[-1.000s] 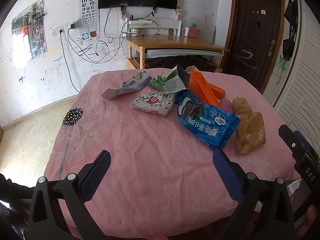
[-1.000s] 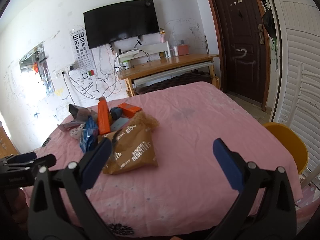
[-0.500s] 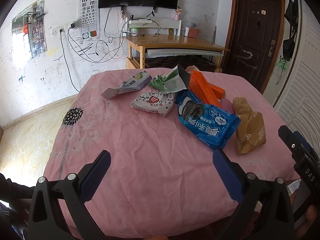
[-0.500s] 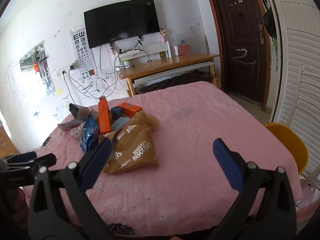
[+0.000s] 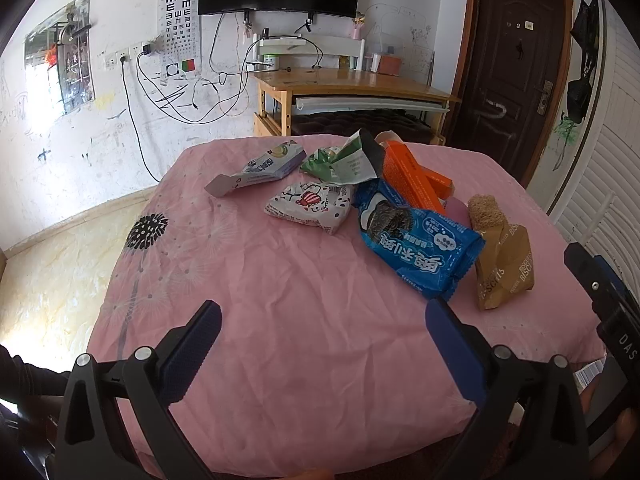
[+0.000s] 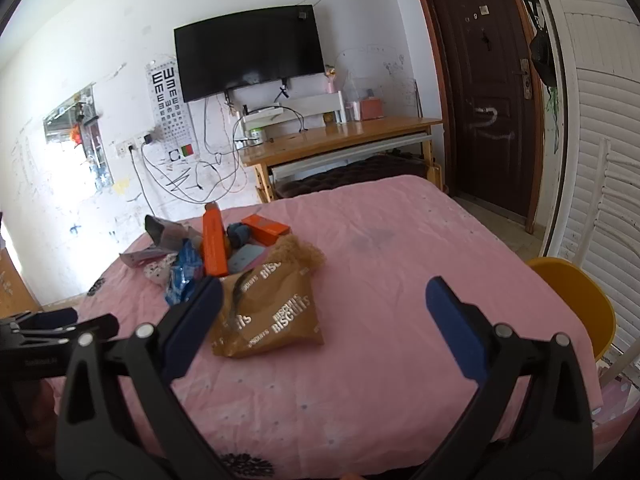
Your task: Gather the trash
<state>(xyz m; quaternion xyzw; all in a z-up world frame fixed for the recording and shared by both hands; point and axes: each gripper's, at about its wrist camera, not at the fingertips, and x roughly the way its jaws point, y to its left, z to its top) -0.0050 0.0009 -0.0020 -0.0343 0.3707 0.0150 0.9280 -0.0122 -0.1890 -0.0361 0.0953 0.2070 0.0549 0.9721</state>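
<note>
While both tools hang above the near edge of the pink-covered table, nothing has been picked up yet, so the step in hand looks like choosing and approaching a first wrapper. The left gripper has its blue pads spread wide with only cloth between them; the right gripper is likewise wide apart and empty.

All the trash sits in one loose cluster toward the far middle of the table. Nearest the left tool lies the blue cookie packet, flat and slightly overlapping the brown biscuit bag beside it. Behind them are the orange box, a white printed wrapper, a green-and-white torn pouch and a grey-purple packet. From the right wrist view the brown biscuit bag is the closest piece, just beyond the left-hand pad.

To do this well, each tool probably should take the piece nearest it: the right one the biscuit bag, the left one the blue packet. Flat film offers little to bite, so coming in low at a raised edge or crimped end seems wiser than pressing straight down, which could pinch the cloth too. A yellow round object shows past the table's right side; whether it is the bin cannot be told.
</note>
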